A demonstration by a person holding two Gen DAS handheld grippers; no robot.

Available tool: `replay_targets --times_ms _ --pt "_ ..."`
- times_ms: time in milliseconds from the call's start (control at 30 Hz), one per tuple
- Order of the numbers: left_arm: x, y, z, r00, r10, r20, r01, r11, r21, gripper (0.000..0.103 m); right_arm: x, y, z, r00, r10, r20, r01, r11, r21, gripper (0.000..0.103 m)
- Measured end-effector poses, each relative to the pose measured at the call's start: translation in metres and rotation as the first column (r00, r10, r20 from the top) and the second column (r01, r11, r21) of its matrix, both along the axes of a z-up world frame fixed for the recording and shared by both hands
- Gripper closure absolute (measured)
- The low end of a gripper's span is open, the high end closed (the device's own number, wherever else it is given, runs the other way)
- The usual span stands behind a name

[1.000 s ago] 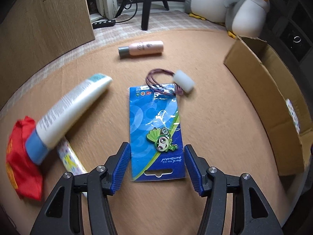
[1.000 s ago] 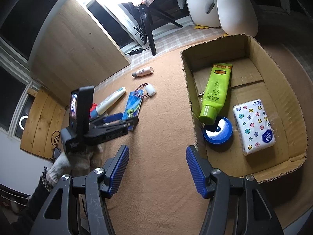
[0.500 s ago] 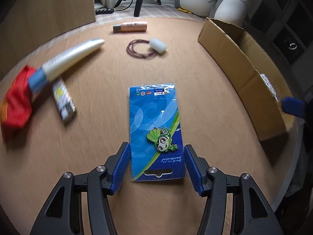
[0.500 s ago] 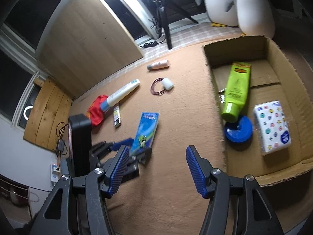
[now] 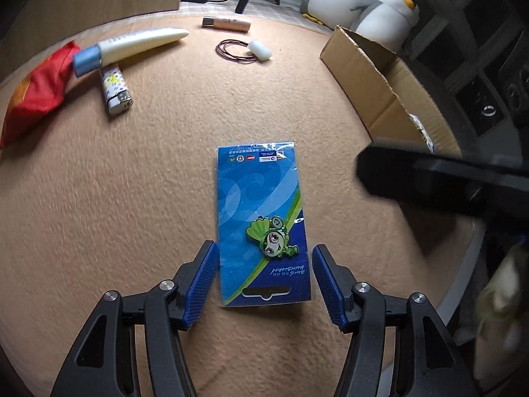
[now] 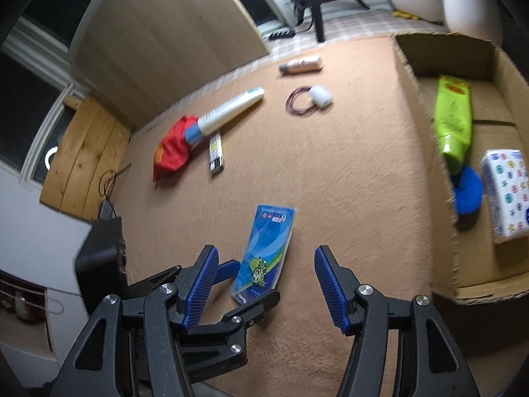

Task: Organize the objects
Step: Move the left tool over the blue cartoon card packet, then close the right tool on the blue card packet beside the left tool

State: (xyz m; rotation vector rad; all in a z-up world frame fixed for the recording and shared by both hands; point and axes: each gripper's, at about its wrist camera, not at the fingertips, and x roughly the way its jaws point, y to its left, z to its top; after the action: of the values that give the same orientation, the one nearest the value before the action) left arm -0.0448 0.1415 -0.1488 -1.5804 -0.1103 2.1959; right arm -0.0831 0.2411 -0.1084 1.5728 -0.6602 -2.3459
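Observation:
A blue carded pin with a green cartoon figure [image 5: 261, 211] has its near end between the blue pads of my left gripper [image 5: 264, 281]. The pads still touch its long edges while the jaws are opening. In the right wrist view the same card [image 6: 267, 241] lies low over the brown carpet, gripped at its near end by the left gripper [image 6: 253, 284]. My right gripper [image 6: 266, 278] hovers above it, open and holding nothing. The cardboard box [image 6: 426, 139] stands to the right.
The box holds a green tube [image 6: 453, 115], a blue round tin [image 6: 467, 192] and a tissue pack [image 6: 506, 192]. On the carpet's far left lie a white tube [image 5: 132, 44], red pouch [image 5: 36, 92], lighter [image 5: 115, 91], pink bottle [image 5: 228, 23] and hair ties [image 5: 238, 51].
My left gripper carried the card across the carpet toward the box, away from the tube, pouch and hair ties. The right gripper swung left and lower, over the card.

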Motion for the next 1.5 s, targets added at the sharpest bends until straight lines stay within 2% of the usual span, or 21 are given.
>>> replay_targets --times_ms 367,533,633,767,867,933,1033,1067,1333,1500 --pt "0.007 -0.005 0.001 1.000 0.008 0.000 -0.008 1.000 0.015 0.040 -0.002 -0.010 -0.037 0.995 0.017 0.094 -0.015 1.000 -0.016 0.046" --pt "0.003 -0.008 0.001 1.000 0.008 0.029 -0.010 0.998 0.062 0.027 -0.004 -0.010 -0.047 0.993 0.018 0.115 -0.017 1.000 -0.006 0.051" --pt "0.004 -0.005 0.001 1.000 -0.005 0.017 0.004 0.999 0.046 0.028 -0.004 -0.011 -0.051 0.992 0.025 0.123 -0.026 1.000 0.003 0.053" --pt "0.002 -0.008 0.001 0.999 -0.005 0.032 0.002 0.997 0.075 0.028 -0.003 -0.013 -0.055 0.991 0.033 0.129 -0.035 0.999 0.009 0.056" --pt "0.000 -0.010 0.000 0.999 0.000 0.041 -0.004 0.995 0.097 0.033 -0.004 -0.018 -0.054 0.991 0.049 0.125 -0.052 0.998 0.020 0.060" --pt "-0.001 -0.011 0.000 0.999 -0.003 0.049 -0.003 0.993 0.114 0.043 -0.006 -0.021 -0.055 0.990 0.058 0.128 -0.062 0.998 0.023 0.064" --pt "-0.003 -0.011 -0.002 0.999 -0.004 0.050 -0.002 0.993 0.118 0.048 -0.007 -0.025 -0.055 0.990 0.070 0.123 -0.076 0.996 0.046 0.069" --pt "-0.003 -0.010 -0.002 0.999 -0.004 0.047 -0.002 0.993 0.114 0.048 -0.008 -0.027 -0.055 0.990 0.075 0.121 -0.081 0.995 0.052 0.072" --pt "-0.002 -0.010 0.001 0.999 0.010 0.041 -0.015 0.992 0.121 0.051 -0.009 -0.037 -0.049 0.992 0.093 0.089 -0.105 0.983 0.150 0.075" --pt "-0.001 -0.008 0.008 1.000 0.009 0.018 -0.011 0.993 0.116 0.051 -0.008 -0.037 -0.042 0.993 0.098 0.069 -0.108 0.980 0.165 0.075"
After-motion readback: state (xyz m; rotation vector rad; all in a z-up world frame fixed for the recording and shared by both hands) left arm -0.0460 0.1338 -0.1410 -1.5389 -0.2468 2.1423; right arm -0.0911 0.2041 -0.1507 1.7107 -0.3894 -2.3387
